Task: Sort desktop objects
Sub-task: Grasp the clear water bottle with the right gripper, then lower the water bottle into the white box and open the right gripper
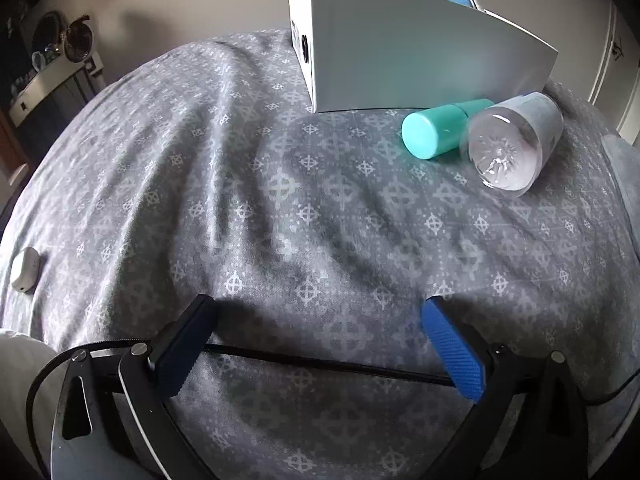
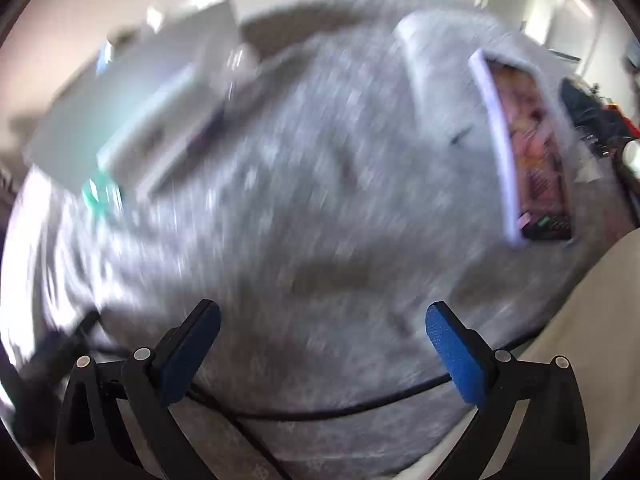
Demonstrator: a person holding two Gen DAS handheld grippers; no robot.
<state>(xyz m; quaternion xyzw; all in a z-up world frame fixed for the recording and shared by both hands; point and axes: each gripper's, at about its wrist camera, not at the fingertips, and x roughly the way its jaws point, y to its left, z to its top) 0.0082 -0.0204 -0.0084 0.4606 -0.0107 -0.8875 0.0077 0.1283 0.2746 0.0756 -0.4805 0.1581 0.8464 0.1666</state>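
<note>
In the left wrist view a teal cylinder [image 1: 436,130] and a clear plastic cup [image 1: 514,144] lie on their sides on the grey patterned cloth, in front of a white box [image 1: 420,60]. My left gripper [image 1: 320,316] is open and empty, well short of them. A small white case [image 1: 24,270] lies at the far left. The right wrist view is motion-blurred: my right gripper [image 2: 322,320] is open and empty above the cloth; the white box [image 2: 132,108] and a teal smear [image 2: 100,196] show at left, a colourful flat box [image 2: 528,152] at right.
A black cable [image 1: 320,364] runs across the cloth just ahead of the left fingers; a cable [image 2: 340,410] also crosses below the right gripper. A shelf with ornaments [image 1: 52,60] stands beyond the cloth at the far left.
</note>
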